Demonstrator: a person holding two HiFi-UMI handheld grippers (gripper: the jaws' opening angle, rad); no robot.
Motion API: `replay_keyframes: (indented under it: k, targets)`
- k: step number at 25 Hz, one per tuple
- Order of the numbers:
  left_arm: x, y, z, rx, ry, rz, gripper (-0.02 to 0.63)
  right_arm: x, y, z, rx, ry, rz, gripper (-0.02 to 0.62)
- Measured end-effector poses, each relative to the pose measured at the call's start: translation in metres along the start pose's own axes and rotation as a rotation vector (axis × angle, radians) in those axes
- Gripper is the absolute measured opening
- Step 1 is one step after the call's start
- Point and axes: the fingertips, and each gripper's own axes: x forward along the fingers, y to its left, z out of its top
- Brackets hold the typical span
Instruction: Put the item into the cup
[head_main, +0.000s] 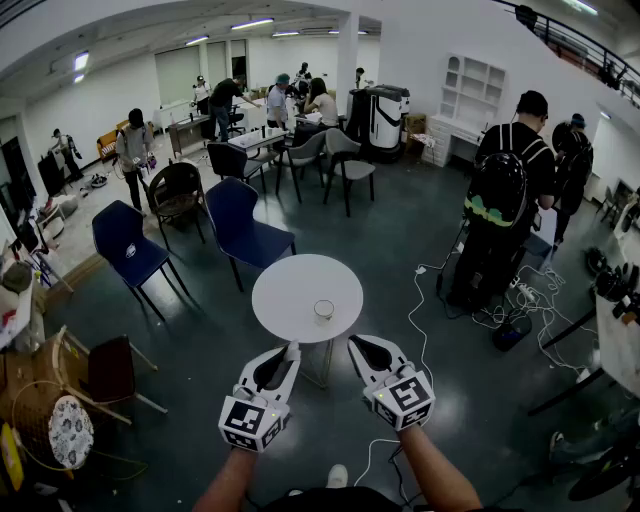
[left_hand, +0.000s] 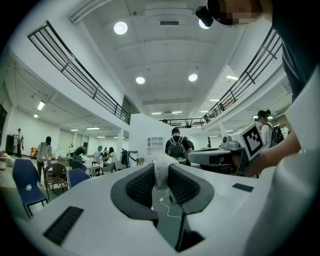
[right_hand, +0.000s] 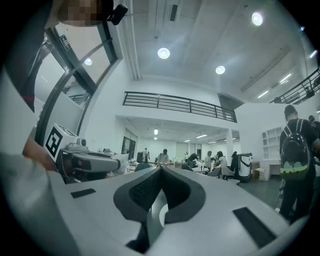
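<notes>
My left gripper (left_hand: 161, 167) pinches a crumpled white item (left_hand: 160, 178) between its pads, jaws only partly apart (as wide as the item). My right gripper (right_hand: 161, 171) is closed on nothing. Both hover on the near side of the cup (head_main: 323, 311).
</notes>
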Motion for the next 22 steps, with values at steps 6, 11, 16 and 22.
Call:
replay_keyframes:
  k: [6,11,16,22]
  targets:
    - [0.006,0.002,-0.004,-0.003,0.002,-0.001,0.094,0.005,-0.004,-0.002,0.002,-0.002,0.004,0.016]
    - [0.013,0.008,-0.006,-0.009,0.008,0.001,0.094,0.012,-0.008,0.000,0.005,-0.019,0.018,0.016]
    - [0.030,0.008,-0.011,-0.009,0.016,0.004,0.094,0.017,-0.024,-0.006,0.010,-0.019,0.023,0.017]
    - [0.054,0.008,-0.012,-0.011,0.020,0.008,0.094,0.021,-0.048,-0.008,0.015,-0.019,0.027,0.017]
